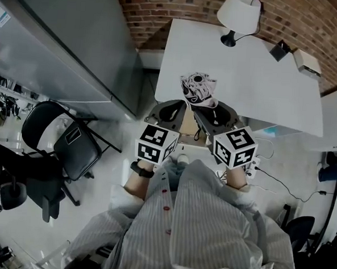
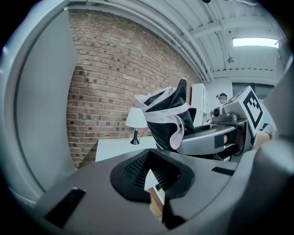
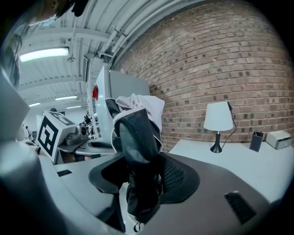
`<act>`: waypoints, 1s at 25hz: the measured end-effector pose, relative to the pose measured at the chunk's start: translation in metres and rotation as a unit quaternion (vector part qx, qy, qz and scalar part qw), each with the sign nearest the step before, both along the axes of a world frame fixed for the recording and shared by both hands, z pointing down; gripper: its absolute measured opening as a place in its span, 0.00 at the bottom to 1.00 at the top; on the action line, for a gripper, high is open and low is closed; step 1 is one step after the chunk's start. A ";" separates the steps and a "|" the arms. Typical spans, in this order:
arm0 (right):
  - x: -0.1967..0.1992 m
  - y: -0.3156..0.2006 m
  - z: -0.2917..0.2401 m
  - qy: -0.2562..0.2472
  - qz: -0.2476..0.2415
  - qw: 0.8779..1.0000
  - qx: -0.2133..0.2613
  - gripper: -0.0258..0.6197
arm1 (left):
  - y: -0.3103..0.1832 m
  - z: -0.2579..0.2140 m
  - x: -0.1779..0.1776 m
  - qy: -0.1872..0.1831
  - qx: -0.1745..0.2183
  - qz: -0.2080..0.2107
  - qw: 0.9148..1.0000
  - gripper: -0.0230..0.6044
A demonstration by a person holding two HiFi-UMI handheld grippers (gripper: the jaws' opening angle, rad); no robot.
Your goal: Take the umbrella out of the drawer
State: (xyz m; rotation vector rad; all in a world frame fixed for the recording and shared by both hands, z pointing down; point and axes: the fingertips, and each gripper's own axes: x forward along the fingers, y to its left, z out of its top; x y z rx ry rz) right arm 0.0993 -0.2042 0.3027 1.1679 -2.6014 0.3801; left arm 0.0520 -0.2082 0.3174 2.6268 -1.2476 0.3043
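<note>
Right gripper (image 3: 144, 179) is clamped on a folded black-and-white fabric umbrella (image 3: 138, 137), held over the near edge of the white rectangular bench (image 1: 246, 79). Left gripper (image 2: 154, 176) sits just beside it, jaws slightly apart, holding nothing.

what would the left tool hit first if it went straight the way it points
Probably the white table, or the lamp standing there if the top is cleared; height is unclear. The umbrella sits just right of that line.

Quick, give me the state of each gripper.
Left gripper: open, nothing between its jaws.
Right gripper: closed on the umbrella.
</note>
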 end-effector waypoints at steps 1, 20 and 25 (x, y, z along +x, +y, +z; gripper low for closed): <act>0.002 0.000 -0.005 -0.005 0.002 1.000 0.003 0.38 | 0.000 -0.005 0.001 0.003 0.005 0.004 1.000 0.05; 0.006 -0.003 -0.052 -0.049 0.005 0.998 0.035 0.38 | -0.011 -0.056 0.006 0.038 0.056 0.025 0.997 0.05; 0.000 -0.002 -0.052 -0.055 0.003 0.998 0.035 0.38 | -0.009 -0.057 0.002 0.041 0.057 0.025 0.997 0.05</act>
